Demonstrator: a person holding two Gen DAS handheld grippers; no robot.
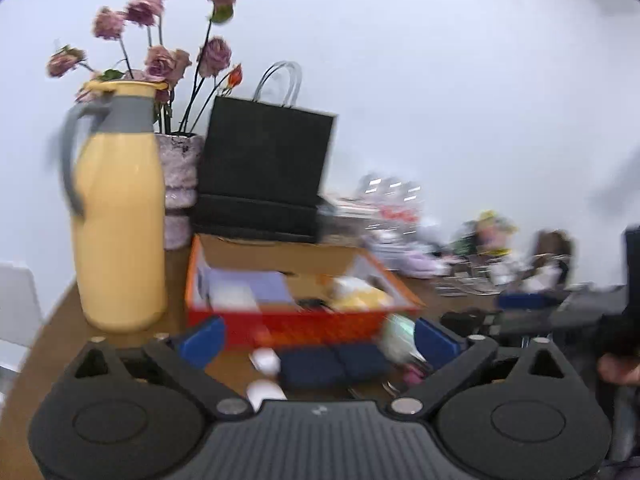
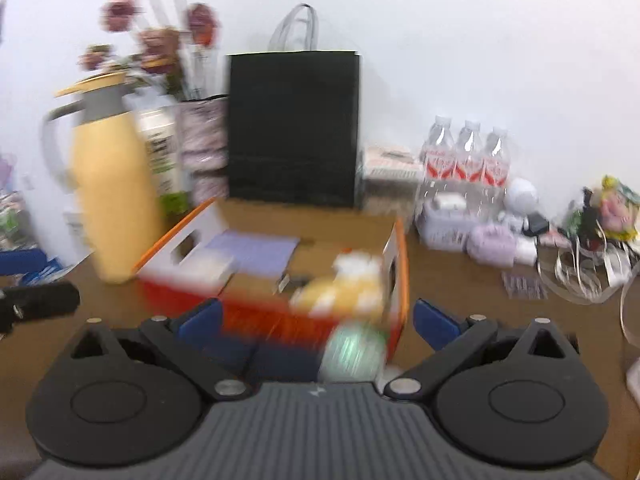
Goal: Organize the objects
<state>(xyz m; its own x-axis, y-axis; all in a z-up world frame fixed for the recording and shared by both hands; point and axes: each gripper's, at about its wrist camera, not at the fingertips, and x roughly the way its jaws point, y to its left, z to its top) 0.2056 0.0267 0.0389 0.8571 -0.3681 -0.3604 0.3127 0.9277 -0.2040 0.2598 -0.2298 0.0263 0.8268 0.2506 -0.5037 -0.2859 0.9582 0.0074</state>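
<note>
A brown wooden bench (image 2: 460,280) stands against a plain white wall (image 2: 480,40). At the left a yellow jug (image 2: 116,208) with a grey handle stands upright, with a mottled pink vase (image 1: 180,184) of faded roses (image 1: 160,60) just behind it. To its right a black paper bag (image 2: 294,128) stands against the wall. In front of the bag lies an open orange box (image 2: 276,320) holding a lilac sheet, a white packet and a blurred yellow and white thing. Right of the bag, 3 water bottles (image 2: 466,160) stand in a row, then small white and lilac items and a colourful figure (image 2: 616,208).

Both views are blurred. The left gripper (image 1: 316,338) is spread wide, with nothing clamped; dark blue items lie on the bench below it. The right gripper (image 2: 316,320) is likewise spread wide and empty, the box just ahead.
</note>
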